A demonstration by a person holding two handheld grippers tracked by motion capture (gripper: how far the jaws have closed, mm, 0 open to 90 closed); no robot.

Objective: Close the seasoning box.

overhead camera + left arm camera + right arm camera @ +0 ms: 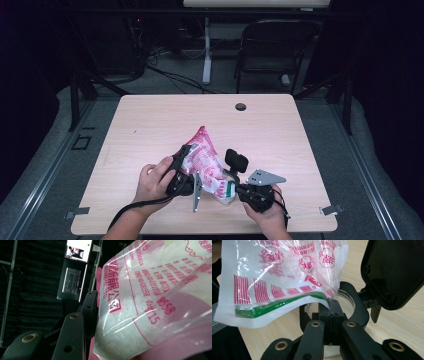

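Both grippers clamp the pink bag (205, 162) – left gripper (181, 167) its side, right gripper (331, 305) its edge

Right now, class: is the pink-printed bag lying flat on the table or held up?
Held up: the left gripper and right gripper each pinch the bag, which slopes above the table.

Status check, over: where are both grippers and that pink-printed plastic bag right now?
Left gripper clamps the pink-printed clear plastic bag of white grains. Right gripper shut on its green-striped corner. Bag lifted over the wooden table, nothing in the way.
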